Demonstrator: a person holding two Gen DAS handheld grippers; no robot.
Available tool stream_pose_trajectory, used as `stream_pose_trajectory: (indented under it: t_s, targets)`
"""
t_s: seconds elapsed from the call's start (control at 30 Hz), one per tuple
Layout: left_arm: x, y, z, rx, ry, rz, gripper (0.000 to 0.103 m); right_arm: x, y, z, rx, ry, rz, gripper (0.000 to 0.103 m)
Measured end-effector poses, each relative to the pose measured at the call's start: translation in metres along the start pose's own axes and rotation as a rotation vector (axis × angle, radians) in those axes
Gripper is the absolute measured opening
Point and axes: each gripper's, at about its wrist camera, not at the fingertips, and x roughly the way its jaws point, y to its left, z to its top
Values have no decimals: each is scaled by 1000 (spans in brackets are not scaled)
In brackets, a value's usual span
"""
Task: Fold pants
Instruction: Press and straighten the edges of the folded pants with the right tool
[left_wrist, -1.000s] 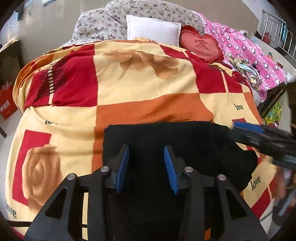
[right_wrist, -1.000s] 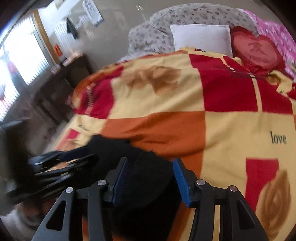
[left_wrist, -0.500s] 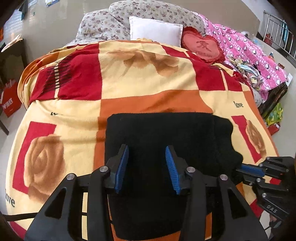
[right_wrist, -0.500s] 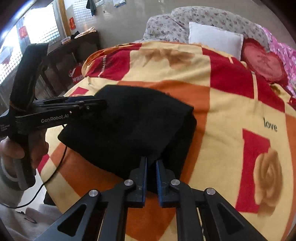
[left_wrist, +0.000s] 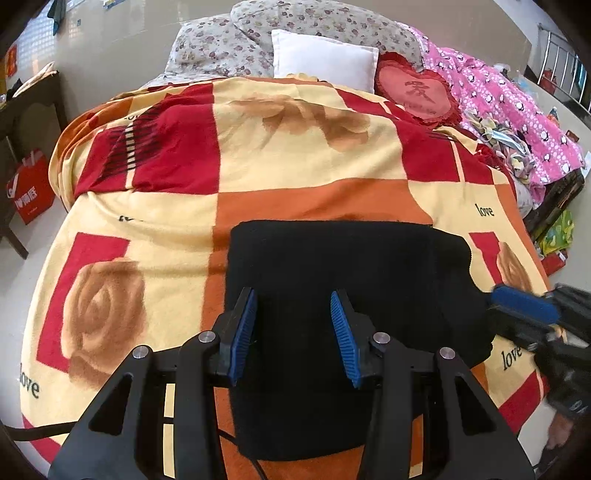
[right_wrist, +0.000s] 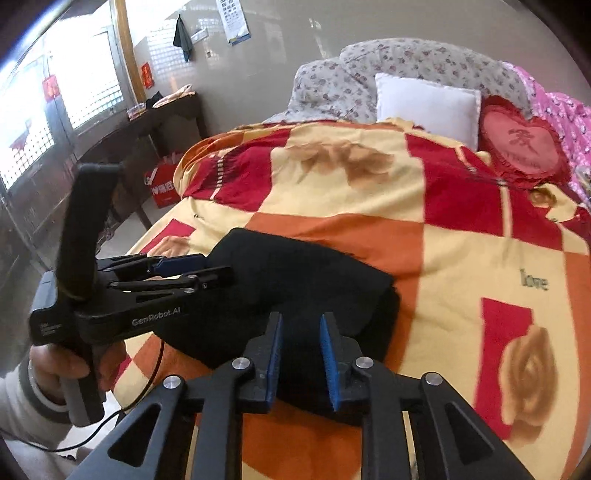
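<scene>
The black pants (left_wrist: 343, 280) lie folded into a thick rectangle on the near part of the bed's patterned blanket (left_wrist: 295, 155). They also show in the right wrist view (right_wrist: 295, 288). My left gripper (left_wrist: 293, 334) is open, hovering over the near left part of the pants, empty. It shows from the side in the right wrist view (right_wrist: 192, 269). My right gripper (right_wrist: 299, 356) is open, its blue pads either side of the pants' near right edge, not clamped. It appears blurred at the right in the left wrist view (left_wrist: 524, 310).
A white pillow (left_wrist: 321, 61), floral pillows (left_wrist: 229, 48) and a red heart cushion (left_wrist: 417, 92) lie at the head of the bed. A pink quilt (left_wrist: 509, 107) lies on the right. A dark table (right_wrist: 147, 129) and red bag (right_wrist: 162, 184) stand left of the bed.
My right gripper has opened from shut and let go of the pants' edge, and has moved in closer over it. My left gripper stays open over the pants.
</scene>
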Motion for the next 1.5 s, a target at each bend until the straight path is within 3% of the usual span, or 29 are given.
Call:
stream_pose_trajectory:
  t_s: [0.1, 0.2, 0.33, 0.4, 0.43, 0.5, 0.63, 0.7, 1.03, 1.17, 1.27, 1.33, 1.5]
  targets:
    - [0, 3, -1, -3, 3, 2, 42, 18, -4, -7, 19, 40, -8, 20]
    - [1, 5, -2, -11, 3, 11, 61, 26, -13, -18, 33, 57, -20, 20]
    - [5, 11, -4, -47, 15, -19, 63, 23, -27, -30, 76, 52, -4, 24]
    - [3, 16, -4, -56, 22, -32, 63, 20, -32, -30, 90, 50, 8, 30]
    - [1, 19, -5, -59, 23, -38, 63, 17, -36, -29, 98, 49, -22, 41]
    - [-3, 26, -6, -70, 23, -54, 67, 14, -44, -29, 125, 37, -40, 44]
    - [-4, 41, -10, -117, 41, -109, 74, 22, -67, -29, 221, 30, 22, 49]
    - [0, 40, -11, -108, 38, -95, 79, 29, -71, -28, 245, 23, 62, 49]
    - [24, 36, -7, -142, 61, -175, 82, 55, -82, -25, 318, 28, 163, 64]
    - [33, 37, -10, -197, 83, -259, 82, 60, -83, -27, 346, -19, 182, 62]
    - [27, 36, -8, -180, 75, -257, 70, 56, -76, -23, 317, -39, 155, 50]
    - [17, 35, -3, -151, 58, -263, 54, 48, -69, -15, 273, -53, 136, 43]
    - [-4, 31, 27, -80, -21, -223, 52, 33, -59, 17, 206, -115, 138, 40]
